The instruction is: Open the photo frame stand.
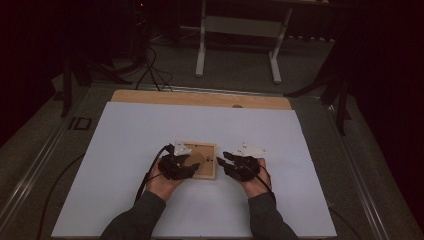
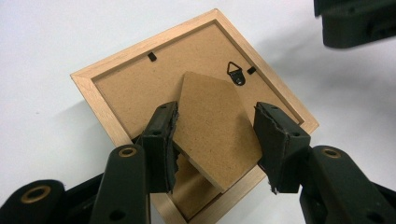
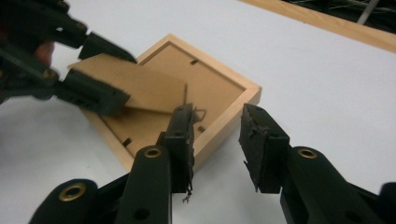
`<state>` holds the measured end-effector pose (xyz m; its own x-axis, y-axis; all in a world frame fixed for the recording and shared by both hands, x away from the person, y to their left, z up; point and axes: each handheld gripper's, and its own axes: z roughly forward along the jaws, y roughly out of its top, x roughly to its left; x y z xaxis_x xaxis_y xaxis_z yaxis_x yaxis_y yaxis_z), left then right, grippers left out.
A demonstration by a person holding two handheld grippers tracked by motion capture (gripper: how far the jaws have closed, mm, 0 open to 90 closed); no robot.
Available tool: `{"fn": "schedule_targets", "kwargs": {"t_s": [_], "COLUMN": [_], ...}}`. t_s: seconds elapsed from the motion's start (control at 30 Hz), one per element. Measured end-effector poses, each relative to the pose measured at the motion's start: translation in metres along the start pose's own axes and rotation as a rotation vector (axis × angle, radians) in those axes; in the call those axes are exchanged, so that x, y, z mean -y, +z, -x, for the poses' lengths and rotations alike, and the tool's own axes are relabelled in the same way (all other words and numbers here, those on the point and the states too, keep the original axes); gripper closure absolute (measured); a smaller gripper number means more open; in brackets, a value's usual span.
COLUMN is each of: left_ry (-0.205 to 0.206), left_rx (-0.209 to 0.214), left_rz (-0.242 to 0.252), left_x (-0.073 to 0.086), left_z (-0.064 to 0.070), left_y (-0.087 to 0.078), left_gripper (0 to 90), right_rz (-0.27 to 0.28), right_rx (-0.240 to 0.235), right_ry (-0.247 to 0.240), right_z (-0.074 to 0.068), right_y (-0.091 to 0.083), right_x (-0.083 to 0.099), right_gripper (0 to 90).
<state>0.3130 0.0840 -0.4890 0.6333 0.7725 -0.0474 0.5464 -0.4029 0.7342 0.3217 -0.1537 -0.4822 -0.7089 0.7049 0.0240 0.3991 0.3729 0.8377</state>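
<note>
A light wooden picture frame [image 1: 204,148] [image 2: 93,80] [image 3: 235,108] lies face down on the white sheet, its brown backing board up. The board's fold-out stand [image 2: 215,130] [image 3: 144,84] is tilted up off the backing. My left gripper [image 1: 188,168] [image 2: 215,109] [image 3: 123,77] is shut on the stand, one jaw on each side edge. A small metal hanger [image 2: 237,74] sits near the frame's far corner. My right gripper [image 1: 226,159] [image 3: 217,112] [image 2: 355,23] stands open just right of the frame, one jaw over its side rail and the other over the sheet.
The white sheet [image 1: 150,130] covers most of a wooden tabletop whose far edge [image 1: 200,97] shows bare. Beyond it stand a white table's legs [image 1: 201,50], cables [image 1: 150,70] and dark stands on the floor. The person's sleeves [image 1: 135,220] enter from the bottom.
</note>
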Motion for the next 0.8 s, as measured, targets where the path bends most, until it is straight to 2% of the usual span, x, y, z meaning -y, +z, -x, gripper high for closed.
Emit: {"fn": "schedule_targets", "kwargs": {"t_s": [0.3, 0.47, 0.7, 0.8], "left_ry": [0.042, 0.110, 0.126, 0.150], "left_rx": [-0.040, -0.080, -0.099, -0.109], "left_rz": [0.042, 0.069, 0.080, 0.091], "left_x": [0.001, 0.003, 0.004, 0.006], "left_z": [0.005, 0.012, 0.014, 0.016], "left_y": [0.000, -0.003, -0.004, -0.005], "left_gripper": [51.8, 51.8, 51.8, 51.8], "right_rz": [0.001, -0.017, -0.016, -0.022], "right_rx": [0.003, -0.010, -0.014, -0.024], "right_ry": [0.012, 0.029, 0.050, 0.070], "right_z": [0.011, 0.016, 0.021, 0.026], "right_y": [0.003, 0.010, 0.013, 0.014], "right_x": [-0.014, -0.017, -0.020, -0.022], "right_gripper": [61.9, 59.3, 55.8, 52.6]}}
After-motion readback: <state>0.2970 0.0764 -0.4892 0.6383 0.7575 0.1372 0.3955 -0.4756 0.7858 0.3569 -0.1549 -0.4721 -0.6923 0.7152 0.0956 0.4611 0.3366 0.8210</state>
